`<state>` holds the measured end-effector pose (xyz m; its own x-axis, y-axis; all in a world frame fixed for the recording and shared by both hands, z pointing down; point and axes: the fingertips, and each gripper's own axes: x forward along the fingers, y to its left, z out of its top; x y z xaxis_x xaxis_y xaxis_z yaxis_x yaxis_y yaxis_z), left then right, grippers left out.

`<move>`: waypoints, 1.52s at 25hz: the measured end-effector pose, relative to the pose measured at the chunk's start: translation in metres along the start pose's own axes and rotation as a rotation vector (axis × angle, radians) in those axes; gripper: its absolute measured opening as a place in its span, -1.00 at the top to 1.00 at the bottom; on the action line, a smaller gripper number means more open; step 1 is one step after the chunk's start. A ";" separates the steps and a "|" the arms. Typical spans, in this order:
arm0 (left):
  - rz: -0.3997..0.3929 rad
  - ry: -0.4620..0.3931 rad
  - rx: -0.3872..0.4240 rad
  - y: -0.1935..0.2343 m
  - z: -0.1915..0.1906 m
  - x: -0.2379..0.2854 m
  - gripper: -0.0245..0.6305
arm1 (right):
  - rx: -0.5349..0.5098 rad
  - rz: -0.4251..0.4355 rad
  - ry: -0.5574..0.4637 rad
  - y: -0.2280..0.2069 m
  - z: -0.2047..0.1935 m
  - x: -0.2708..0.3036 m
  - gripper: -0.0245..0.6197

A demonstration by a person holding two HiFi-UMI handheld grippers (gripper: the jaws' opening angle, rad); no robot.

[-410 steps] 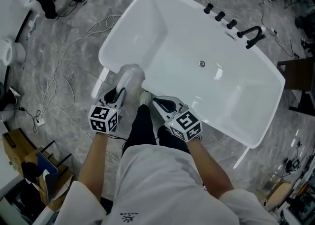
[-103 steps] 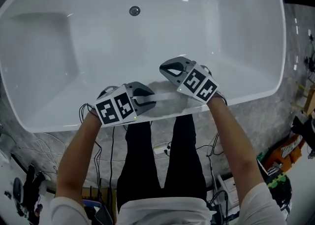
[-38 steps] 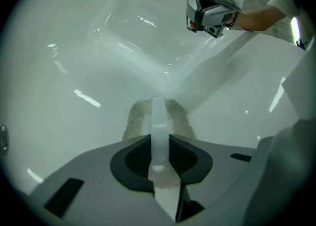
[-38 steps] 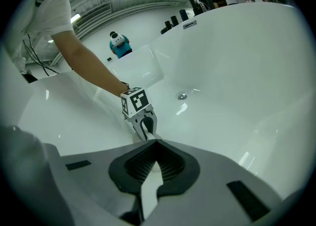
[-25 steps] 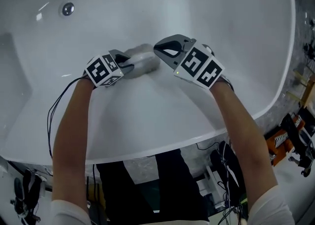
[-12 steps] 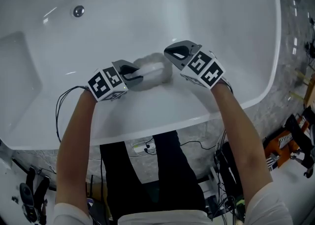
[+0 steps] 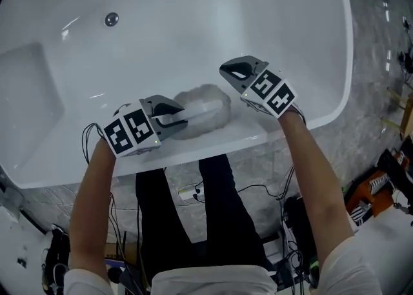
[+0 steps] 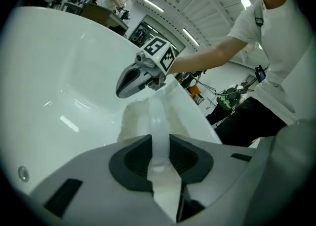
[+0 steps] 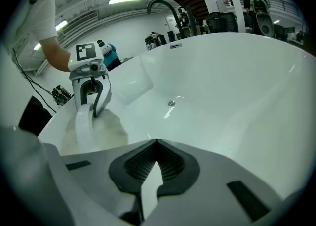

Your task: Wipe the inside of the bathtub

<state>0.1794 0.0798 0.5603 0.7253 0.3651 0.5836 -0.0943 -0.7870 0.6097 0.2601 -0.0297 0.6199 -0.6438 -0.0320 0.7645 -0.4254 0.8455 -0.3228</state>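
Left gripper (image 7: 177, 118) fingers clenched on the brush (image 7: 205, 108) handle. Brush head rests on the tub's (image 7: 193, 29) near inner wall, by the rim. Right gripper (image 7: 233, 71) fingers pressed together, empty, just right of the brush.

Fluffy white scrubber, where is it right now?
Head view, centre: the scrubber rests on the bathtub's near inner wall, handle in the left gripper, right gripper just beside it.

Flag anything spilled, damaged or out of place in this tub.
Nothing stands out. The bathtub shows no spill, stain or crack. The left tool grips the white wiping pad at the tub's near side, and the right tool is shut and empty beside it.
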 end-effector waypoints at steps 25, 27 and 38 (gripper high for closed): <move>-0.104 -0.020 0.045 -0.006 0.108 0.063 0.65 | -0.115 0.067 0.090 -0.044 -0.049 -0.083 0.86; -0.105 -0.018 0.036 0.003 0.108 0.072 0.65 | -0.115 0.064 0.094 -0.052 -0.051 -0.080 0.87; -0.083 0.041 -0.036 0.071 0.082 0.132 0.65 | -0.145 0.102 0.149 -0.071 -0.078 -0.043 0.87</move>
<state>0.3245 0.0311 0.6372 0.7032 0.4492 0.5512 -0.0601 -0.7349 0.6755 0.3677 -0.0468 0.6536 -0.5734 0.1276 0.8093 -0.2603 0.9082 -0.3276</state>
